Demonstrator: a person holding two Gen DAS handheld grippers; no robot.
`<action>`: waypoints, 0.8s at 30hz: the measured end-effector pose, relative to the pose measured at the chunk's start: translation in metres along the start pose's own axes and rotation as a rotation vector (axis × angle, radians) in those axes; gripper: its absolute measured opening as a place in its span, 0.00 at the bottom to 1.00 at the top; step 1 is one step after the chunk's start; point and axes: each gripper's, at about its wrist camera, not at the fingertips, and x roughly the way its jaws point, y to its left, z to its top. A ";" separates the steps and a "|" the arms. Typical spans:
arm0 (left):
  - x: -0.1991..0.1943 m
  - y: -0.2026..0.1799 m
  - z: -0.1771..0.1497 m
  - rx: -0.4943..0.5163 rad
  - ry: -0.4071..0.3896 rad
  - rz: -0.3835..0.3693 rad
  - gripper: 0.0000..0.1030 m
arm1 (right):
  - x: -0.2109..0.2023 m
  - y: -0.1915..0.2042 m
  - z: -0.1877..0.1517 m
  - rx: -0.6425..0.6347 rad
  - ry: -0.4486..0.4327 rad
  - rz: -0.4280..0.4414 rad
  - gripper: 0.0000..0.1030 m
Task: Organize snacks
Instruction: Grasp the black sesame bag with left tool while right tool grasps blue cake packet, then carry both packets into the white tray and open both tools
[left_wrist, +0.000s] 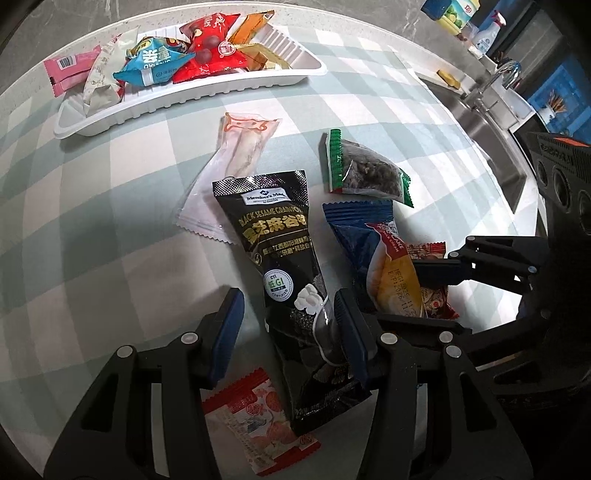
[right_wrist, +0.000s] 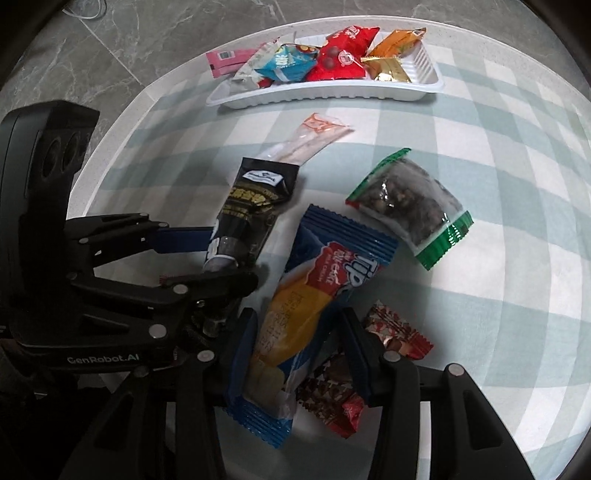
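Here, left jaws apart astride glossy black sesame pouch (left_wrist: 280, 236), right jaws apart astride crinkly blue cake wrapper (right_wrist: 317, 280).

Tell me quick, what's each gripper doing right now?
Left gripper: open, straddling the black sesame packet.
Right gripper: around the blue cake packet; grip cannot be told.

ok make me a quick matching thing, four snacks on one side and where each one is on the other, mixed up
Snacks:
1. black sesame pouch
2. blue cake packet
3. green-edged clear bag
4. red chocolate-ball bag

Places:
A. in the white tray
B. between the left gripper fingers
C. alone on the checked cloth, no gripper near
D. between the right gripper fingers

Pairs: 1-B, 2-D, 3-C, 4-A
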 end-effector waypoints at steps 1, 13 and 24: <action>0.000 0.000 0.000 0.003 -0.002 0.001 0.47 | 0.000 0.000 0.000 -0.003 0.000 -0.001 0.48; 0.001 -0.011 -0.005 0.084 -0.029 0.050 0.34 | -0.001 0.005 -0.002 -0.084 -0.015 -0.076 0.34; -0.003 -0.002 -0.007 0.053 -0.033 0.018 0.21 | -0.014 -0.021 -0.001 0.038 -0.047 0.033 0.28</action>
